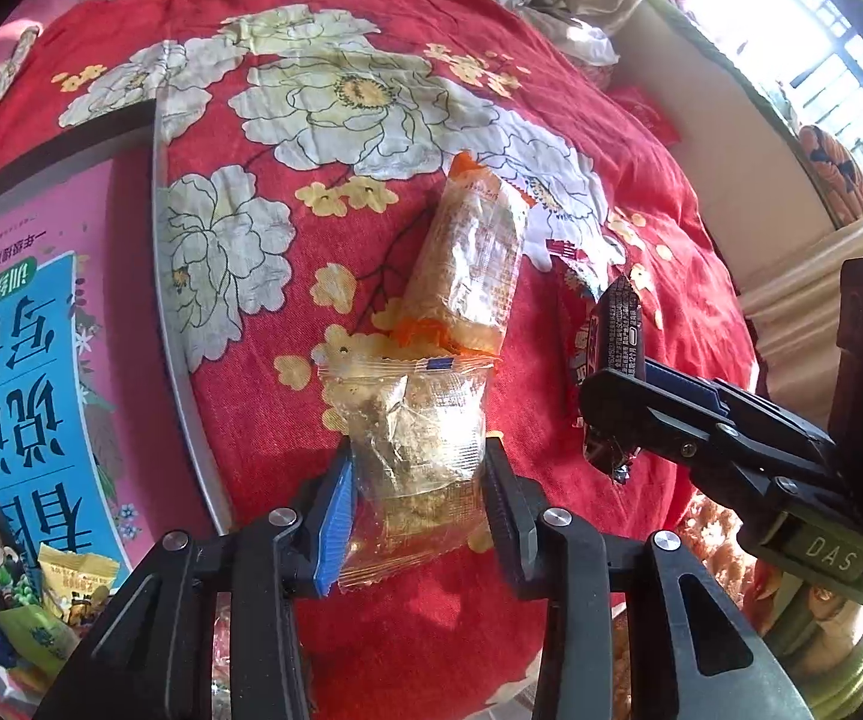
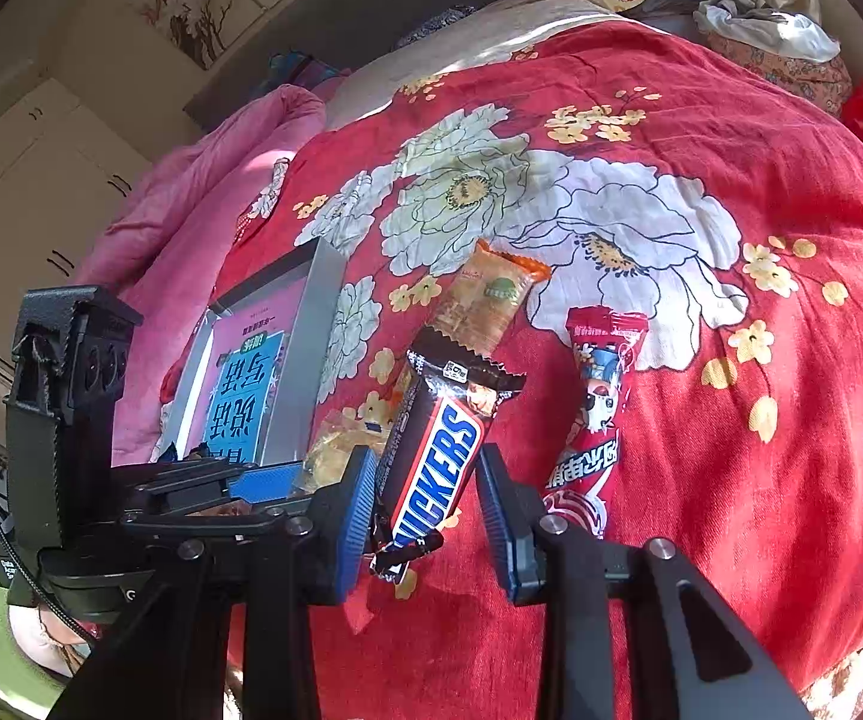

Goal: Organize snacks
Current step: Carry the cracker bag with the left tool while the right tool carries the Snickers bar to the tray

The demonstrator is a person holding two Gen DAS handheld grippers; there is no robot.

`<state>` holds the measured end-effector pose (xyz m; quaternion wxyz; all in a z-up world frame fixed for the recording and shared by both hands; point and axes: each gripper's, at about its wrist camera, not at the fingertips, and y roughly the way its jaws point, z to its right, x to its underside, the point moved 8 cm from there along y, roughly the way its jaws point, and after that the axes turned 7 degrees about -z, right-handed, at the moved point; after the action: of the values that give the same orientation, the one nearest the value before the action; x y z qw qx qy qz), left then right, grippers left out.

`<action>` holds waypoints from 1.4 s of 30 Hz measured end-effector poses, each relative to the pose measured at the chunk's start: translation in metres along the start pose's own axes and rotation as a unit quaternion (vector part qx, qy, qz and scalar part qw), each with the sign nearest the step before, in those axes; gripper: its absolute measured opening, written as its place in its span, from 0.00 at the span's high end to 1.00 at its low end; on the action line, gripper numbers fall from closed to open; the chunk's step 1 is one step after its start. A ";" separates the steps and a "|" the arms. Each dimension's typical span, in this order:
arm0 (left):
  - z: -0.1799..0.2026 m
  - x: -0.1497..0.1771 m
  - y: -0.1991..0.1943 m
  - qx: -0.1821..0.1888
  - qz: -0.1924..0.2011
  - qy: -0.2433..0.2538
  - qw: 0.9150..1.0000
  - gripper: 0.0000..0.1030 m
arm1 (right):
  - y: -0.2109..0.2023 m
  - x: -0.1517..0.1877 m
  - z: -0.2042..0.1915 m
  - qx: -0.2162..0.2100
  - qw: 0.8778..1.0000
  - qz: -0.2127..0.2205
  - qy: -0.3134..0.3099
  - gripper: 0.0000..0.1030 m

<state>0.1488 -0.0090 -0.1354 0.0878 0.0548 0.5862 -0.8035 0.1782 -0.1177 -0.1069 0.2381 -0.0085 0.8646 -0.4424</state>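
Observation:
My left gripper [image 1: 416, 474] is shut on a clear-wrapped biscuit packet [image 1: 416, 420] and holds it over the red floral bedspread. An orange-wrapped cracker packet [image 1: 470, 264] lies just beyond it. My right gripper [image 2: 425, 495] is shut on a Snickers bar [image 2: 437, 456]; it also shows in the left wrist view [image 1: 614, 414] at the right. A red sausage-snack packet [image 2: 596, 414] lies on the bedspread right of the Snickers. The orange packet [image 2: 485, 306] lies beyond the bar.
A grey-rimmed tray [image 1: 158, 228] lined with a pink and blue sheet sits at the left and holds several small snack packets [image 1: 23, 594]. It also shows in the right wrist view [image 2: 323, 324]. Pink bedding [image 2: 191, 210] and clothes lie around the bed's edges.

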 end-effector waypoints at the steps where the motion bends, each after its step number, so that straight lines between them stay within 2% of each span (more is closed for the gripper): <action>1: 0.000 0.000 -0.004 0.002 0.004 -0.001 1.000 0.60 | -0.002 0.000 -0.001 0.001 1.000 0.002 -0.001 0.66; 22: -0.040 0.012 -0.084 0.001 0.084 -0.045 0.995 0.61 | -0.014 -0.004 -0.057 -0.010 0.998 0.014 -0.054 0.66; 42: -0.144 0.061 -0.138 -0.029 0.135 -0.148 0.979 0.61 | 0.021 0.014 -0.137 -0.027 0.989 -0.032 -0.141 0.66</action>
<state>0.0582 0.1642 -0.0628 0.2823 0.0114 0.5772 -0.7662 0.1124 -0.0038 -0.0606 0.3429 -0.1049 0.8335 -0.4203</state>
